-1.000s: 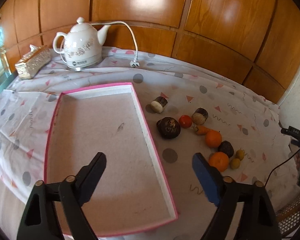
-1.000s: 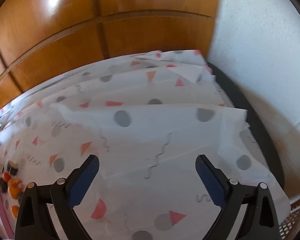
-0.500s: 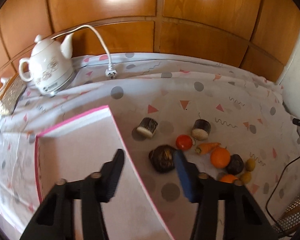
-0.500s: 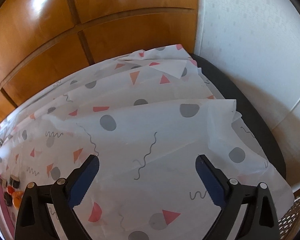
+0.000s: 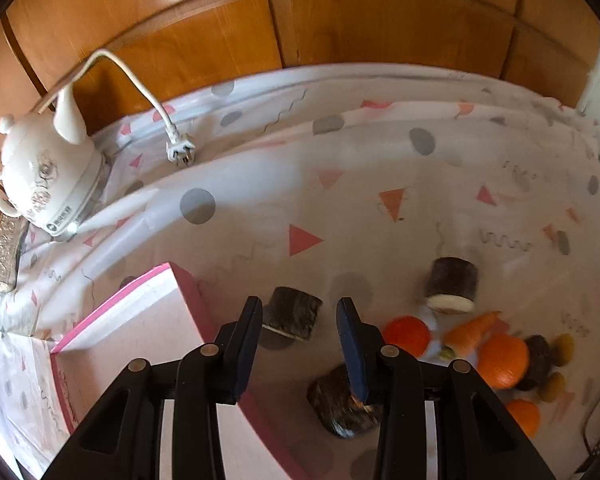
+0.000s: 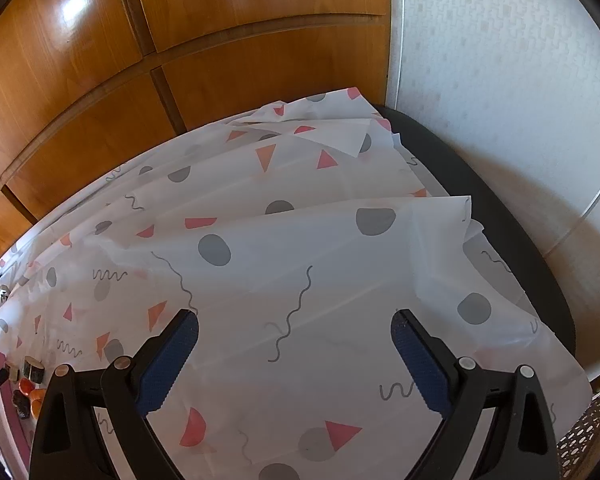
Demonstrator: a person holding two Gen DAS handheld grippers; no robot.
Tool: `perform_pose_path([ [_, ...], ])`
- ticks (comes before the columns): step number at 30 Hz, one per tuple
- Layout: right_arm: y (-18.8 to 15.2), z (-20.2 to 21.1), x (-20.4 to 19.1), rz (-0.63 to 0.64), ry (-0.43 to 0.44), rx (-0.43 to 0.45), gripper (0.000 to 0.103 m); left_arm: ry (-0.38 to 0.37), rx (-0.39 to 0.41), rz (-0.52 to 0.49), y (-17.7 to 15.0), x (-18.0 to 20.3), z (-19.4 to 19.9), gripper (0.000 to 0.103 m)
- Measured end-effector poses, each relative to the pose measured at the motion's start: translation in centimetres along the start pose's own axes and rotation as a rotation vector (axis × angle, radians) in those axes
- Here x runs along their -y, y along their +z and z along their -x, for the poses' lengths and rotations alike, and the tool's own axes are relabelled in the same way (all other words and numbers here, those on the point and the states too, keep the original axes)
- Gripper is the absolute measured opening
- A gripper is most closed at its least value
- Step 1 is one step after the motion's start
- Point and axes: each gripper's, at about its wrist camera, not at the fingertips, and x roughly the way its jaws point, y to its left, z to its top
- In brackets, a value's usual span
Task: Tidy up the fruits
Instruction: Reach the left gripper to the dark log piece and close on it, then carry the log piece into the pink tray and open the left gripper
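Note:
In the left wrist view my left gripper (image 5: 300, 312) is open, its jaws partly narrowed, either side of a dark cylindrical fruit piece (image 5: 292, 317) on the cloth; nothing is gripped. The pink-rimmed tray (image 5: 140, 300) lies at lower left. To the right lie a second dark cylinder (image 5: 452, 286), a red tomato (image 5: 406, 336), a small carrot (image 5: 470, 328), oranges (image 5: 502, 360), and a dark lump (image 5: 340, 408). My right gripper (image 6: 294, 344) is open and empty over bare cloth; the fruits (image 6: 30, 388) show tiny at its far left.
A white kettle (image 5: 44, 176) with cord and plug (image 5: 180, 152) stands at the back left, beside a gold box (image 5: 0, 256). Wood panelling backs the table. In the right wrist view the patterned tablecloth (image 6: 300, 260) ends at a dark table edge (image 6: 500, 220) by a white wall.
My left gripper moved forward and right, from over the tray to the fruits, and its jaws narrowed around the dark cylinder. My right gripper turned slightly and stayed open.

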Motion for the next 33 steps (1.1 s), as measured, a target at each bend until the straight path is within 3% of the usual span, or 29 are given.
perform_pose_path([
  [2,0.0,0.0,-0.1,0.004,0.003,0.0,0.098,0.008,-0.022,0.004,0.1,-0.2,-1.1,0.034],
  [6,0.2,-0.1,-0.2,0.016,-0.004,0.002,0.098,0.032,0.013,0.002,-0.4,0.2,-1.0,0.032],
  [12,0.2,-0.7,-0.1,0.017,-0.015,-0.02,0.094,-0.032,0.106,0.126,-1.9,-1.2,2.4,0.032],
  [18,0.1,-0.9,0.4,0.0,-0.034,-0.032,0.094,-0.04,0.157,0.21,-4.3,-2.7,5.6,0.032],
  [26,0.0,-0.9,1.5,-0.063,-0.022,-0.041,0.094,0.005,0.202,0.39,-8.9,-7.8,9.5,0.032],
  [33,-0.6,-0.1,-1.1,0.045,0.063,-0.017,0.093,0.055,0.205,0.511,-13.6,-12.2,11.7,0.032],
])
